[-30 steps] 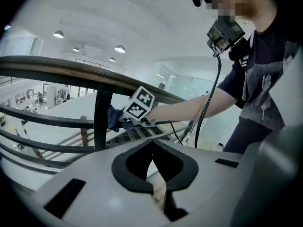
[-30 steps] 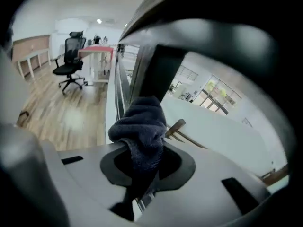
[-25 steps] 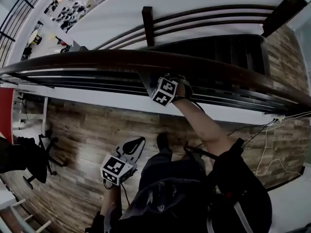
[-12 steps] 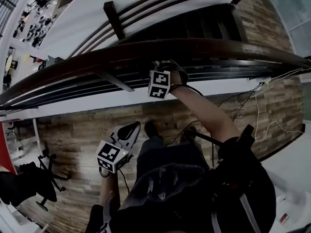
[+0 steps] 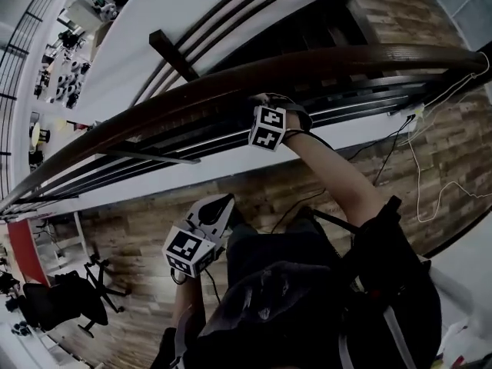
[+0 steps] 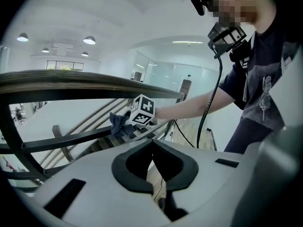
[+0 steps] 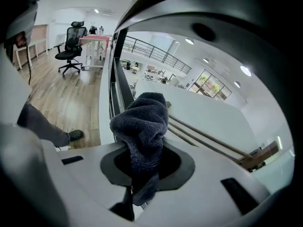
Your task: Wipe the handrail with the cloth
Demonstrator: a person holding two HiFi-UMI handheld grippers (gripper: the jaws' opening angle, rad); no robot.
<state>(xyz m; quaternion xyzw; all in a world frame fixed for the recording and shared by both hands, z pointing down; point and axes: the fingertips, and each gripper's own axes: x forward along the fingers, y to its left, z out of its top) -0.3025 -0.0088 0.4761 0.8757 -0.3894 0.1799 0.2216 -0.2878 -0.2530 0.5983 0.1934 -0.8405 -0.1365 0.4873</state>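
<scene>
Dark knit cloth (image 7: 142, 119) — bunched, pinched in the right tool (image 7: 144, 160) — close under the dark, curved handrail (image 5: 192, 91).

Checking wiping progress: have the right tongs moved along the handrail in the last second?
Yes. The right tongs, holding the cloth, slid rightward along the handrail, away from the bracket beneath it.

Dim and greyish in the head view, with flat light and weak shadows. Brighter in both gripper views, lit by ceiling lamps (image 6: 89, 40) and glaring far windows (image 7: 210, 86). Bent hard by fisheye, curving the handrail (image 5: 369, 56); black at the corners. Sharp on the cloth (image 7: 142, 122), soft nearer
</scene>
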